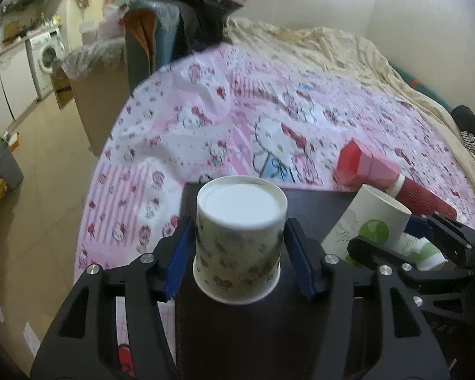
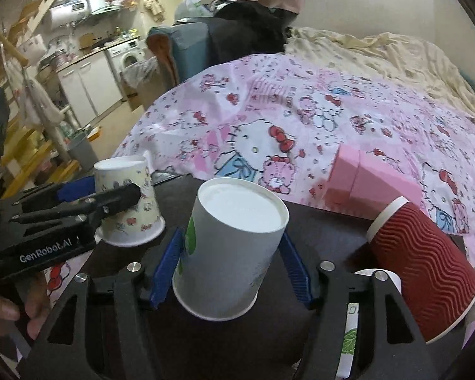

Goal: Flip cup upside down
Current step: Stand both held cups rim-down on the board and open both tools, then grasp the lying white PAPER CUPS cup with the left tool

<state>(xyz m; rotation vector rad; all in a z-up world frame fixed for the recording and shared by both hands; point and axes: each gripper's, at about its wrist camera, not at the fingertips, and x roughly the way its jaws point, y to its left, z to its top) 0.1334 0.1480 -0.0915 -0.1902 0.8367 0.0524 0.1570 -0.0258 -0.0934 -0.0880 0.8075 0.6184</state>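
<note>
While both cups stand bottom-up on the dark desk (image 2: 316, 218), each tool straddles one. The left tool (image 1: 239, 243) has its blue pads apart beside the cartoon-print cup (image 1: 239, 240), apparently released. The right tool (image 2: 232, 259) brackets the white cup (image 2: 228, 253), which tilts; contact cannot be confirmed. A red ribbed cup (image 2: 424, 272) lies right of the white cup, likely awaiting flipping. "GenRobot.AI" is printed on the left tool body.

Two upturned cups (image 2: 128, 202) (image 2: 229, 253) stand side by side on a tabletop (image 2: 319, 221) (bed (image 2: 300, 120) behind).
</note>
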